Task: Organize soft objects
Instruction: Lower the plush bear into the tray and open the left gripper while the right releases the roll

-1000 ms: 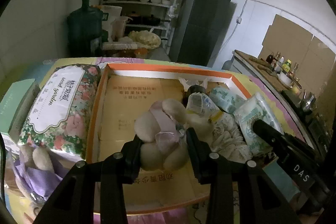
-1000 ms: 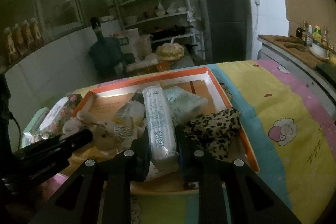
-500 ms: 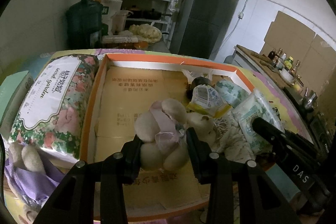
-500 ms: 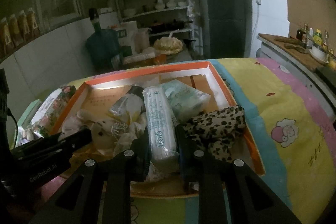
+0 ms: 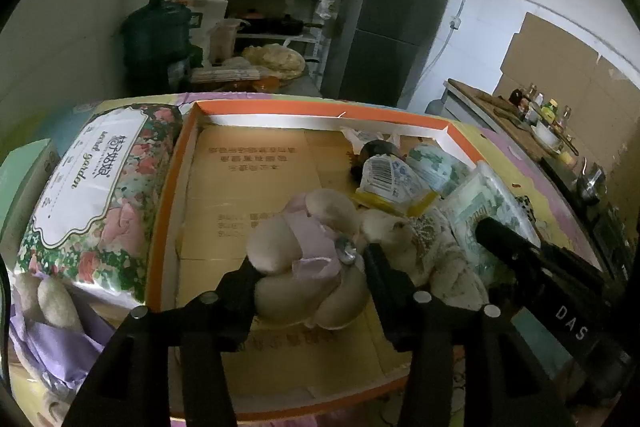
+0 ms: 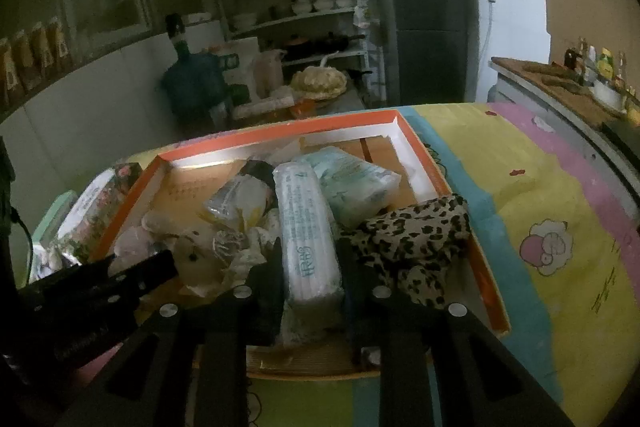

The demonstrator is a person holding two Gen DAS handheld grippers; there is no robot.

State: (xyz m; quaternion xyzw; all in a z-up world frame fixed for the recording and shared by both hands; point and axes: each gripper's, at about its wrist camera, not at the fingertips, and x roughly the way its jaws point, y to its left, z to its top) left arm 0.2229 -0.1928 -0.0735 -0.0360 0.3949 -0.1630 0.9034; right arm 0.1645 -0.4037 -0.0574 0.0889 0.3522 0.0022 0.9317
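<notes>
In the left wrist view, the left hand-held gripper [image 5: 310, 277] is clenched on a cream plush toy [image 5: 308, 267] with a lilac bow, held over the cardboard floor of the orange-rimmed box [image 5: 320, 109]; ahead and to its left lies open floor, to its right a pile of packets. Setting the toy into that free space, low before releasing, should keep it from rolling onto the pile. In the right wrist view, the right hand-held gripper [image 6: 310, 263] grips a long white wrapped pack [image 6: 306, 227] near its close end, with a leopard-print cloth [image 6: 416, 239] just to its right; a light squeeze avoids crushing.
</notes>
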